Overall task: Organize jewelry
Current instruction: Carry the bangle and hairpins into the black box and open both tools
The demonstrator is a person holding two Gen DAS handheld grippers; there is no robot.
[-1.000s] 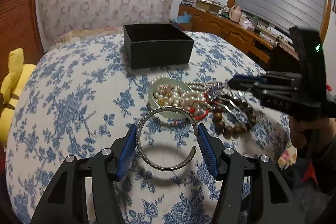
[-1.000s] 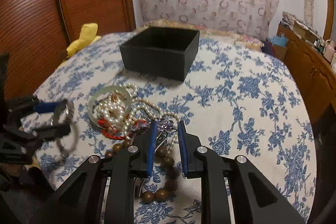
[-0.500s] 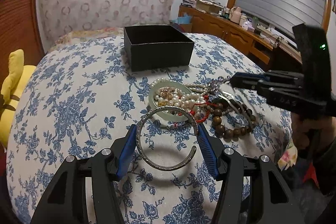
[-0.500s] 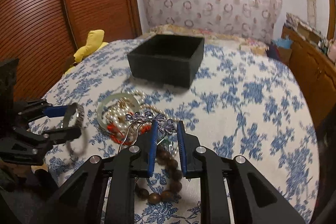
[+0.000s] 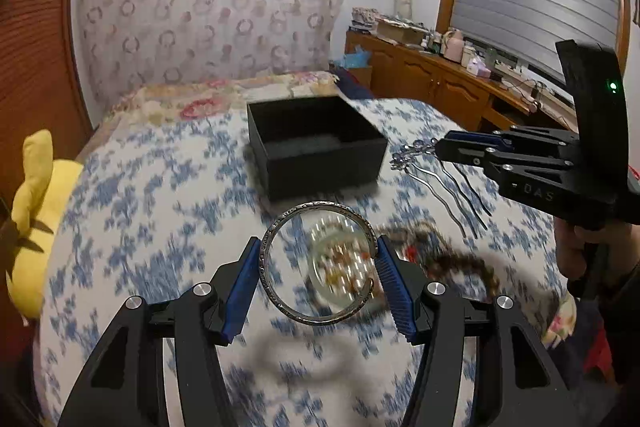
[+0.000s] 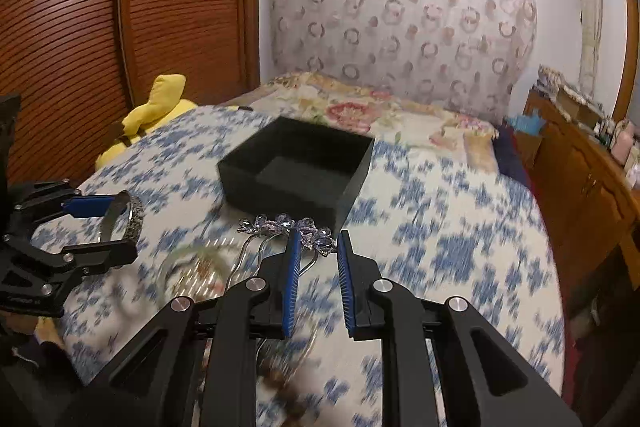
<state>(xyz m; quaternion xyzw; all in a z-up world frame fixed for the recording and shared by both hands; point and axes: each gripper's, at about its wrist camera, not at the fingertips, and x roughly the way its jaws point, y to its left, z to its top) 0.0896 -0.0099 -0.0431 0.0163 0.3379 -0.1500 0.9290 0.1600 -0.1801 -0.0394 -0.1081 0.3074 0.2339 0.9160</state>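
Two grippers aloft over floral bed (image 5: 132, 211): left gripper (image 5: 318, 277) clamping silver bangle (image 5: 318, 263), right gripper (image 6: 318, 269) pinching jeweled hairpin (image 6: 288, 227). Ahead, open black box (image 5: 316, 143); below, blurred leftover jewelry pile (image 5: 400, 263); bedside, yellow plush (image 5: 36, 215).

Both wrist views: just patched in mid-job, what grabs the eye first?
The left tongs hold a silver bangle in the air above the blurred jewelry pile. The right tongs pinch a flowered silver hairpin, its prongs hanging free. Ahead of both, the open black box sits on the blue-flowered bedspread.
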